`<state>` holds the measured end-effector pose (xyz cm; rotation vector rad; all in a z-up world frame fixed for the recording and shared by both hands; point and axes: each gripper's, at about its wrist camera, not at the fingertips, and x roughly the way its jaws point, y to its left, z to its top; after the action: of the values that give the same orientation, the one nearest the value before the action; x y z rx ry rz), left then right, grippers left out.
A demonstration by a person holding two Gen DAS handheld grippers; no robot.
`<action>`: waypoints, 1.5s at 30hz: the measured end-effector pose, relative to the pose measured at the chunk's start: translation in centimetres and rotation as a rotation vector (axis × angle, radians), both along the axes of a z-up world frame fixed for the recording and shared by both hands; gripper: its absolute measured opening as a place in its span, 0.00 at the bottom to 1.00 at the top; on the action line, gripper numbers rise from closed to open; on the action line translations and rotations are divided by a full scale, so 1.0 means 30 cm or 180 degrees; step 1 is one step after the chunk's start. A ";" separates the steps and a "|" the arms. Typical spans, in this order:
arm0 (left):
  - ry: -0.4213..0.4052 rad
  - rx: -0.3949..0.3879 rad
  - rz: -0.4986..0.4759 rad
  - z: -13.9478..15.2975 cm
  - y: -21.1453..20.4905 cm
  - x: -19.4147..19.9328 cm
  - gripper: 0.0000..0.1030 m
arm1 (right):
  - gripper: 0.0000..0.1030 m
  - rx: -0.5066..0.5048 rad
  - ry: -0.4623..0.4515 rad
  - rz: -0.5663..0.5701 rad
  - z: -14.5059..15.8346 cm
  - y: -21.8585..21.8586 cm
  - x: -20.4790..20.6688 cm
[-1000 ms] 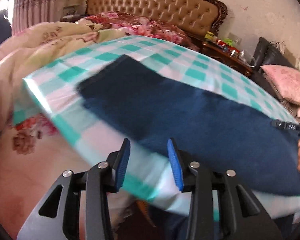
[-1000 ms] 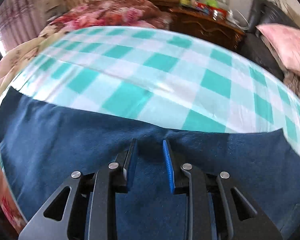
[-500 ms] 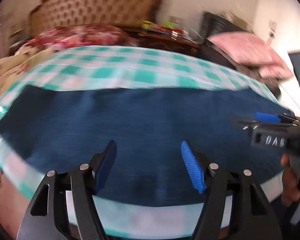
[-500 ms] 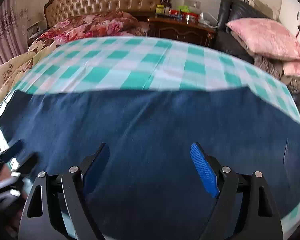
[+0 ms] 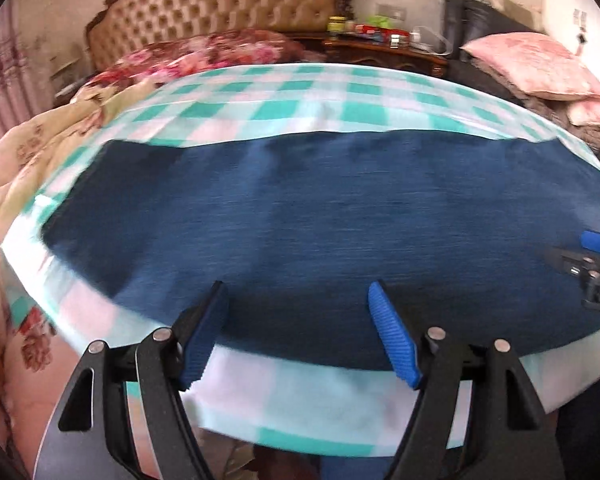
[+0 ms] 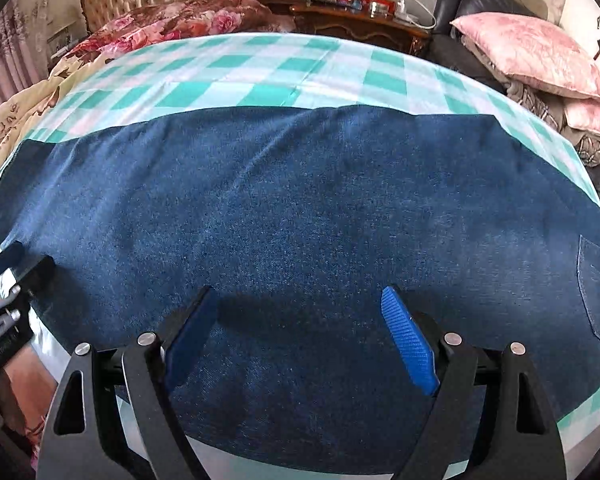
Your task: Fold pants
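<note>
The pants (image 6: 300, 208) lie flat across the checked sheet (image 6: 260, 76) on the bed, and both the left gripper (image 5: 296, 332) and the right gripper (image 6: 296, 332) hang over their near edge with fingers (image 6: 408, 340) wide, just opened, holding nothing.

Pants (image 6: 300, 208): dark blue denim, matt, fine woven grain, stitched patch pocket at right. Sheet (image 6: 236, 76) under them: thin checked cloth, teal and white, slight sheen. Right gripper (image 6: 296, 336): matt black plastic arms, bright metal rivets, blue ribbed rubbery pads (image 6: 410, 344). Left gripper (image 5: 296, 332): same build. Headboard (image 5: 228, 12): tan button-tufted padding, carved dark wood rim. Nightstand (image 6: 360, 26): glossy dark wood. Pillow (image 6: 532, 54): pink cloth, soft sheen.
</note>
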<state>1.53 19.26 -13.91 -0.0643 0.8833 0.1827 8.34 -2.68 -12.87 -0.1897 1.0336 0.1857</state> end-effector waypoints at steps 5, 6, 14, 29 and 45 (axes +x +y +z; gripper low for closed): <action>-0.0055 -0.0171 0.0343 0.027 0.119 -0.010 0.57 | 0.84 0.0024 -0.0012 0.0015 -0.006 -0.011 -0.003; -0.0065 -0.0192 0.0332 0.034 0.127 -0.004 0.38 | 0.84 0.0023 -0.0020 0.0023 -0.007 -0.012 -0.004; 0.0079 -0.0172 0.0057 0.045 0.242 0.305 0.33 | 0.85 -0.0003 0.0034 0.0018 -0.004 -0.009 0.003; -0.0121 -0.0561 0.1371 0.081 0.692 -0.022 0.54 | 0.74 0.0330 -0.0171 -0.0916 0.163 -0.626 0.027; -0.0178 -0.0937 0.1554 0.074 0.493 -0.127 0.57 | 0.72 0.0538 -0.0293 -0.2281 0.166 -1.585 -0.055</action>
<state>-2.28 34.06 -11.70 -0.5597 0.8216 0.5023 6.68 -50.23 -7.89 0.3258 0.9326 -0.3823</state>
